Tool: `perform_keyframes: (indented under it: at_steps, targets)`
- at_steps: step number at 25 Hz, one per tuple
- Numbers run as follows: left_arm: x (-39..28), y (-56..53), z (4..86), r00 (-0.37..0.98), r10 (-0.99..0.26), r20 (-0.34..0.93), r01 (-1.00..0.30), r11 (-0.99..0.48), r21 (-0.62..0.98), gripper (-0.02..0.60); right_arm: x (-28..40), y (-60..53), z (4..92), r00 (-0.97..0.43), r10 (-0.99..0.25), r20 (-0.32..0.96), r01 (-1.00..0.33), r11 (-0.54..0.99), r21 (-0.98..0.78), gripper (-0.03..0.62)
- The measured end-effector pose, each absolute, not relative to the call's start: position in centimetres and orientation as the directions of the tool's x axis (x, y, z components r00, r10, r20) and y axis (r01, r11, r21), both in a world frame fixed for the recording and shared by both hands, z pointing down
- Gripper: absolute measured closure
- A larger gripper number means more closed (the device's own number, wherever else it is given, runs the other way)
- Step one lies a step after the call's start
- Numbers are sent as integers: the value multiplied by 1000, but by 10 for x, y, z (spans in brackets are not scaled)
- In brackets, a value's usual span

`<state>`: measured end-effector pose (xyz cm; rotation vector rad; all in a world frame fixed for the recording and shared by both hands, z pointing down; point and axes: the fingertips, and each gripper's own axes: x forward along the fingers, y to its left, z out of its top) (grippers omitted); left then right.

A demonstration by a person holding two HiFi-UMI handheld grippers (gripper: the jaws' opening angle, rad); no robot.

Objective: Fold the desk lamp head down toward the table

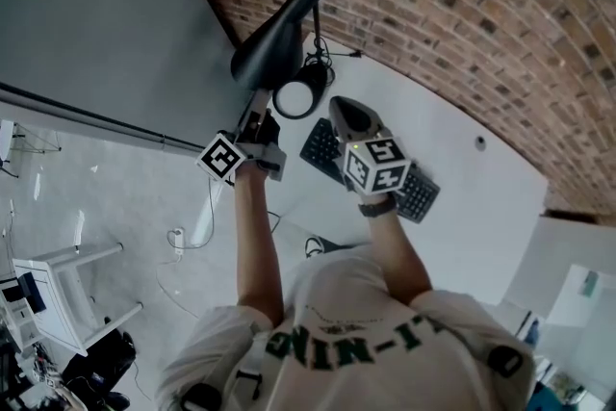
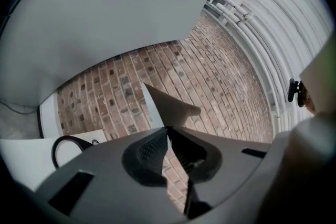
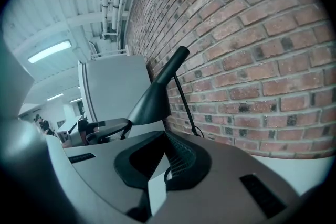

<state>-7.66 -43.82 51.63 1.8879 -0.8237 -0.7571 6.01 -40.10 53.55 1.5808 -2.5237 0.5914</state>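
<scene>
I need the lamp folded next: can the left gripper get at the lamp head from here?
Probably yes. The left gripper sits close by the wide rim of the lamp head, with nothing between them. Its jaws are together, so it would have to open to grasp.

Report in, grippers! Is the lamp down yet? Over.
Left gripper shut, empty. Right gripper shut, empty. Lamp head up, not yet folded. Keyboard lies aside.

White T-shirt [image 1: 358, 301], green lettering [image 1: 346, 346], grey left tongs [image 2: 168, 129], right tongs [image 3: 166, 138], marker cubes [image 1: 377, 165]
</scene>
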Motion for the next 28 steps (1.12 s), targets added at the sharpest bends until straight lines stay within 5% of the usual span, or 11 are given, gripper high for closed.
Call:
perform_keyframes:
  at_steps: [20,28]
  targets:
    - [-42,-460,555,577,-764,-289,28,-335,942,555,80,-409,564,-427,-843,328,-893,334,-304,589]
    - [-40,-450,554,622,-745,-242,-66,-358,932,509,66,-405,552,-446,-841,306,-881,353,-315,591]
